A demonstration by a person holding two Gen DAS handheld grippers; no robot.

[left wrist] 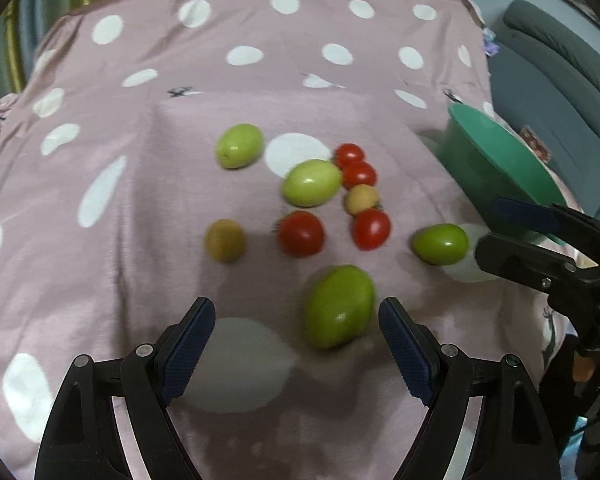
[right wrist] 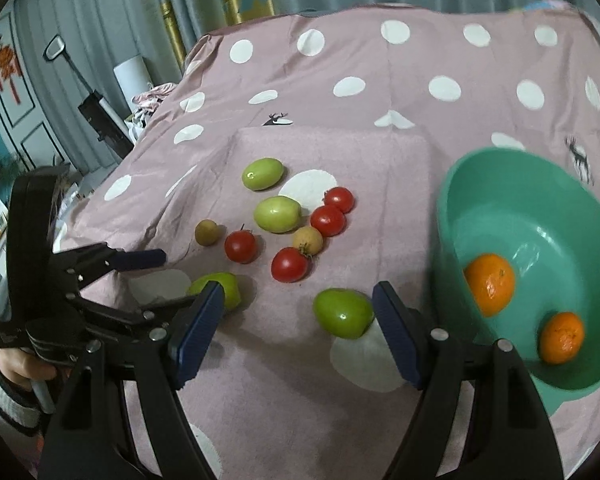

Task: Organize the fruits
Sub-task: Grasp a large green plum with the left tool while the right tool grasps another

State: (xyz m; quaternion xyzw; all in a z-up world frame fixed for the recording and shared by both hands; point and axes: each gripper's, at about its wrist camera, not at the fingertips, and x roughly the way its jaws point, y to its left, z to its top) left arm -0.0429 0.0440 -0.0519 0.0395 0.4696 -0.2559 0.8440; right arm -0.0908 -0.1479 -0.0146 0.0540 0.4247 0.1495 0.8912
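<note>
Between the spread fingers of the left gripper (left wrist: 296, 320), in the left wrist view, a big green fruit (left wrist: 339, 306) lies on the pink dotted cloth (left wrist: 140, 208), close to the right finger but not touched; the jaws are released and hold nothing. Beyond it, toward the cloth's middle, sit three more green fruits (left wrist: 311, 182), four tomatoes (left wrist: 301, 233) and two small tan fruits (left wrist: 225, 240), some touching in a loose cluster. Near the cloth's right edge stands the teal bowl (left wrist: 508, 160), with the right gripper (left wrist: 504, 228) in front of it, just beside a green one.

From the right wrist view, the right gripper (right wrist: 298, 312) has its jaws released too, a green fruit (right wrist: 343, 313) between the fingers and nearest the right one; I cannot tell whether they touch. Another green fruit (right wrist: 228, 286) is partly hidden behind the left finger. At the cloth's right edge the bowl (right wrist: 480, 184) holds two oranges (right wrist: 490, 290), apart from each other. Over at the left side the left gripper (right wrist: 156, 276) hangs open, a person's hand (right wrist: 20, 366) on its handle.
</note>
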